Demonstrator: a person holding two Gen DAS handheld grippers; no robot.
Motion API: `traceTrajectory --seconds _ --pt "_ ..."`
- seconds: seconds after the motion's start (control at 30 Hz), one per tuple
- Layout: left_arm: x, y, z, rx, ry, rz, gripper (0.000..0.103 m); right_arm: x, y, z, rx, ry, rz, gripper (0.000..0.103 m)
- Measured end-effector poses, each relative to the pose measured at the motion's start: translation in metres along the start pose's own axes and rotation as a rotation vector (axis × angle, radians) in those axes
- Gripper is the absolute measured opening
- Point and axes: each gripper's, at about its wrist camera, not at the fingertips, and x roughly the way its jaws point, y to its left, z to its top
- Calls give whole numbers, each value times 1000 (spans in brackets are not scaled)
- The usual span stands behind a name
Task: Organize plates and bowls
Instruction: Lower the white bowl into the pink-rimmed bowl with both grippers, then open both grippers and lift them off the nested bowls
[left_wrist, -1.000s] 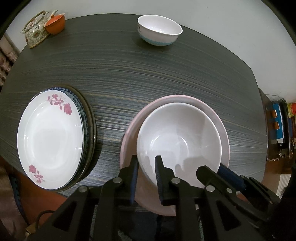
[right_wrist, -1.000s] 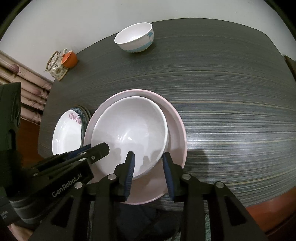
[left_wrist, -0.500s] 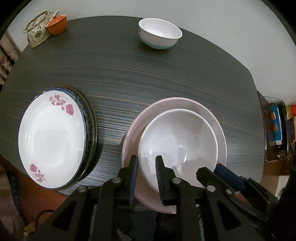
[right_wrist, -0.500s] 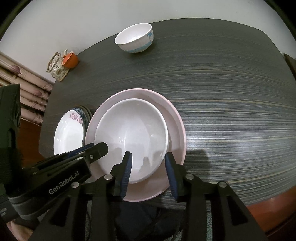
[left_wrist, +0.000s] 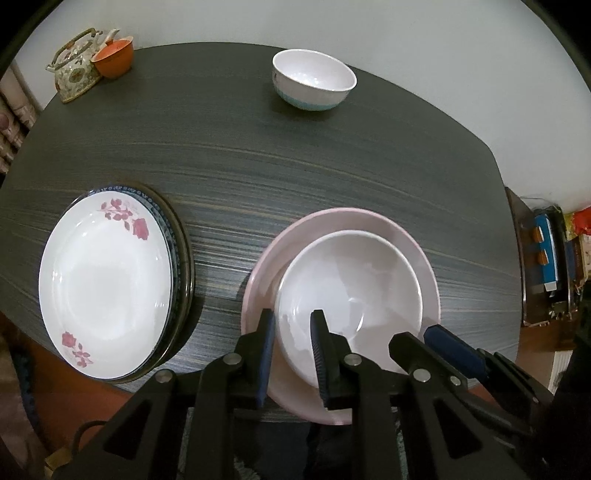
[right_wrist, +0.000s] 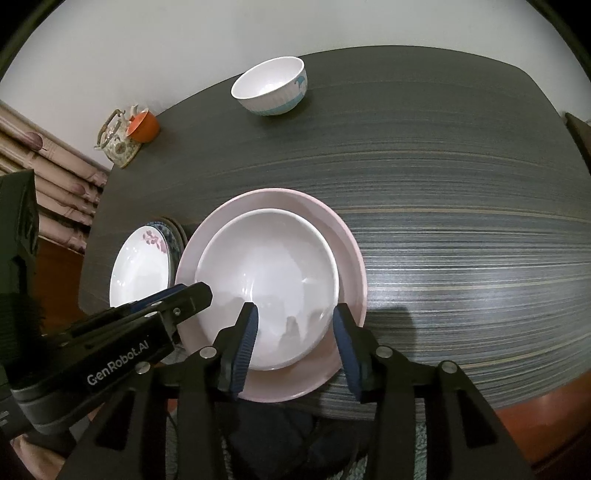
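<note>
Now, at your far left the flowered plate tops its stack, well apart from the pink plate holding the white bowl. Your left gripper straddles the bowl's near rim, jaws narrowly apart, whether pinching you cannot tell. Your right gripper has just been opening, rim between its jaws, untouched.

Two matte black handheld grippers, left gripper and right gripper, built from angular struts with triangular cut-outs and pinned by round silver screws. Ribbed dark blue pads along the inner faces of the fingers. White "GenRobot.AI" lettering across the side of the left body.
</note>
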Motion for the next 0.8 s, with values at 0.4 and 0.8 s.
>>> traceTrajectory --seconds 0.4,0.8 --pt "-17 9 11 -2 -62 -8 30 -13 -4 8 -4 -57 3 43" --pt "-11 26 26 -49 -59 31 38 -21 -25 26 15 -94 0 44"
